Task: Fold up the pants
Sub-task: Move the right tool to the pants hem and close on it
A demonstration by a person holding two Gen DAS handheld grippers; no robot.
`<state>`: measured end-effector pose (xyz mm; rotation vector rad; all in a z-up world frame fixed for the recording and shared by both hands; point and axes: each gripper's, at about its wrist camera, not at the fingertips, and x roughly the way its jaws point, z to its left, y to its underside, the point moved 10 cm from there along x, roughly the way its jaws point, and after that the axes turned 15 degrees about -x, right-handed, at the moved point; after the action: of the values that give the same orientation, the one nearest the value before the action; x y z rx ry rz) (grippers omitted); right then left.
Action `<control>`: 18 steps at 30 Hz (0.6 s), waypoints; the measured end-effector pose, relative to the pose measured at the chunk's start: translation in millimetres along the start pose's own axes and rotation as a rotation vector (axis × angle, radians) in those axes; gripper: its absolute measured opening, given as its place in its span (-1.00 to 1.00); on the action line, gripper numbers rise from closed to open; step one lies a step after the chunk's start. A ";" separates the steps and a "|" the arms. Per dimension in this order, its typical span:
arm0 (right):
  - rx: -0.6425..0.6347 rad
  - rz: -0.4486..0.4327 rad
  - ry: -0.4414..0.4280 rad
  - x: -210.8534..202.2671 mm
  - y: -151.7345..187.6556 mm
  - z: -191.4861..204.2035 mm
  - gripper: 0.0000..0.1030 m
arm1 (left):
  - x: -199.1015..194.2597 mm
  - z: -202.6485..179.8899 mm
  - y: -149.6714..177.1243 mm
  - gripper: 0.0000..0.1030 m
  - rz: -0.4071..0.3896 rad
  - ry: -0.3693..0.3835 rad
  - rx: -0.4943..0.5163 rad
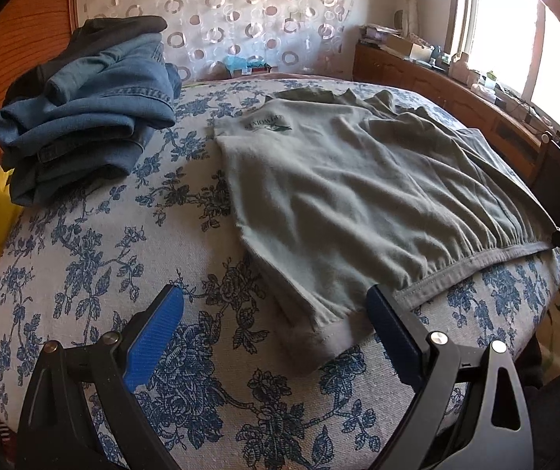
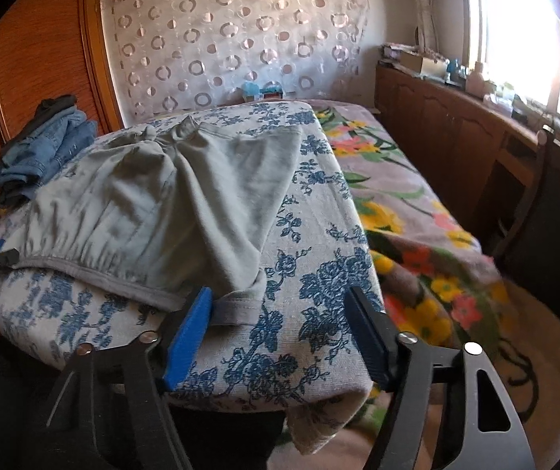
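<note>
Grey-green pants [image 1: 358, 196] lie spread on a blue floral cloth [image 1: 123, 243], elastic waistband toward me. They also show in the right wrist view [image 2: 154, 203]. My left gripper [image 1: 276, 313] is open, its fingers either side of the near left waistband corner, just above the cloth. My right gripper [image 2: 280, 309] is open at the right waistband corner, its left blue pad [image 2: 189, 337] touching the hem. Each gripper's tip shows at the edge of the other's view.
A pile of folded jeans and dark clothes [image 1: 87, 109] sits at the far left. A flowered blanket [image 2: 417, 215] covers the bed to the right. A wooden cabinet [image 2: 456, 125] with clutter stands under the window. A patterned curtain [image 1: 221, 15] hangs behind.
</note>
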<state>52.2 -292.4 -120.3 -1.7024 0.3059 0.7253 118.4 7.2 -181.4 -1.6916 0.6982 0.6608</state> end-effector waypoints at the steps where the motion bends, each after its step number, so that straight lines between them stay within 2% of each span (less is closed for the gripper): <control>1: 0.000 -0.001 -0.004 -0.2 -1.1 -1.6 0.14 | 0.2 0.1 -0.3 0.84 0.000 0.001 0.000; 3: -0.016 -0.001 -0.017 -6.4 -3.8 5.4 -0.06 | 0.2 0.4 -0.7 0.84 -0.001 0.004 0.001; 4: -0.019 0.000 -0.025 -6.2 -2.8 6.5 -0.20 | 0.5 0.1 -1.3 0.84 -0.001 0.004 0.004; 5: -0.021 0.002 -0.040 -10.1 -2.8 9.9 -0.42 | 0.1 -0.1 -1.0 0.84 -0.003 0.006 0.006; 8: -0.030 0.005 -0.054 -19.3 -3.3 15.2 -0.76 | 1.7 0.4 -3.1 0.85 -0.011 0.014 0.010; 10: -0.038 -0.009 -0.067 -29.9 -5.3 15.1 -0.84 | 1.0 0.1 -2.8 0.85 -0.017 0.024 0.022; 15: -0.043 -0.048 -0.059 -59.2 -13.1 1.3 -0.85 | -2.3 0.9 -2.1 0.84 0.011 0.055 0.021; 18: -0.047 -0.042 -0.061 -63.1 -8.1 2.0 -0.85 | -8.1 0.9 -0.6 0.84 0.019 0.115 0.000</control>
<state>7.5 -299.4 -75.5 -1.7229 0.2121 0.7571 113.4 9.0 -175.1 -1.7347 0.7961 0.5806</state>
